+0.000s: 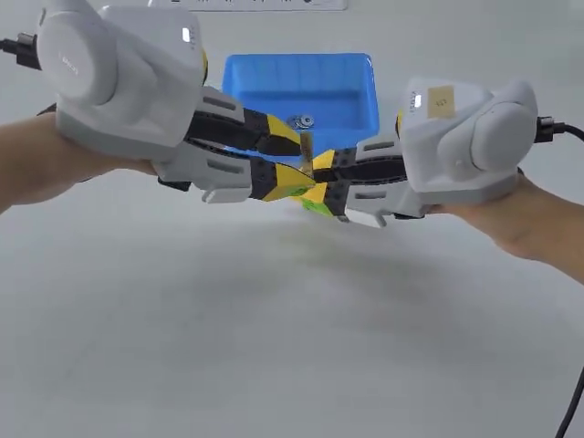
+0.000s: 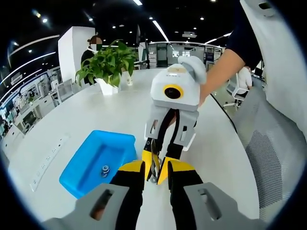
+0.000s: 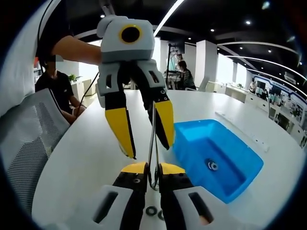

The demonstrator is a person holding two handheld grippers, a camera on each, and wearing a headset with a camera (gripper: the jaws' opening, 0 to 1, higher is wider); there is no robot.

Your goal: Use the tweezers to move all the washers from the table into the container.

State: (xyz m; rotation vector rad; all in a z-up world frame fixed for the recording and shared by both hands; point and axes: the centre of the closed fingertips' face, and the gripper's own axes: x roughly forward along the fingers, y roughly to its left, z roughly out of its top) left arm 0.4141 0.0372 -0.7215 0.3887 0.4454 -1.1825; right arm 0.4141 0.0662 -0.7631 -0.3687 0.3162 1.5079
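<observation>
The thin metal tweezers (image 3: 154, 139) rise from my right gripper (image 3: 152, 170), which is shut on them. My left gripper (image 3: 148, 148) faces it with its yellow fingers open on either side of the tweezers. In the head view both grippers meet tip to tip, left gripper (image 1: 299, 164) and right gripper (image 1: 321, 169), just in front of the blue container (image 1: 274, 64). Washers (image 1: 303, 120) lie on the container's floor, also seen as washers (image 2: 104, 169) and washers (image 3: 211, 166). Two loose washers (image 3: 151, 211) lie on the white table under my right gripper's jaws.
A potted plant (image 2: 108, 67) stands on the table beyond the container (image 2: 86, 163). A white power strip (image 2: 48, 160) runs along the table's far edge. A mesh chair (image 2: 268, 158) stands at the table's side. A black cable (image 1: 575, 411) hangs at the lower right.
</observation>
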